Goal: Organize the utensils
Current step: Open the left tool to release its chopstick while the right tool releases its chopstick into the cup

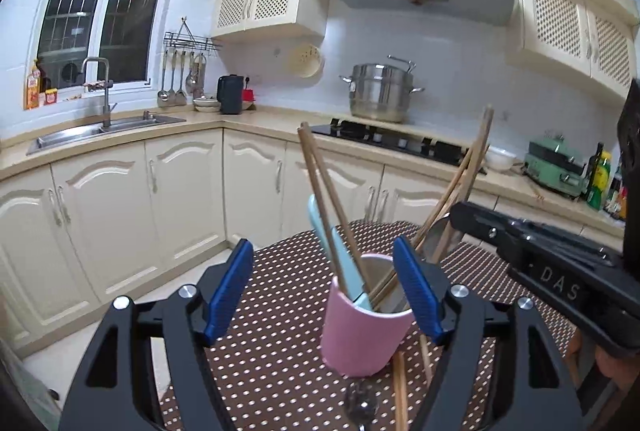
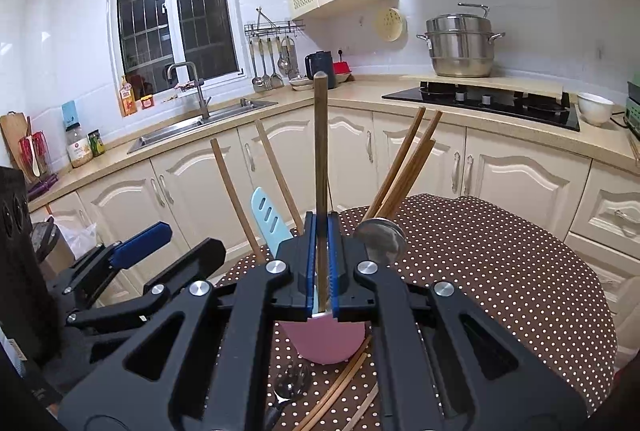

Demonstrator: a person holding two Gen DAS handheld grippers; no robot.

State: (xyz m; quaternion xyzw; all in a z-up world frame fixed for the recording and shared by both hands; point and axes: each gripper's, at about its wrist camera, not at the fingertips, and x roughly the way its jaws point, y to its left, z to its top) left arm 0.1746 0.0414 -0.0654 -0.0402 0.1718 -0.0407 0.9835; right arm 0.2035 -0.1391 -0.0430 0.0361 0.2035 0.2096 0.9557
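Right gripper [image 2: 320, 267] level, pinching upright chopstick [image 2: 320, 151]

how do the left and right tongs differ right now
The left tongs stand open, blue pads apart with nothing pressed between them; the right tongs are shut on a chopstick. The left ones sit in front of the pink cup, empty; the right ones hold their chopstick upright above the cup. Both are black with blue ribbed pads, over the dotted tablecloth.

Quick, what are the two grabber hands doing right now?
Left gripper: open, holding nothing; the pink cup stands between its fingers.
Right gripper: shut on a wooden chopstick.
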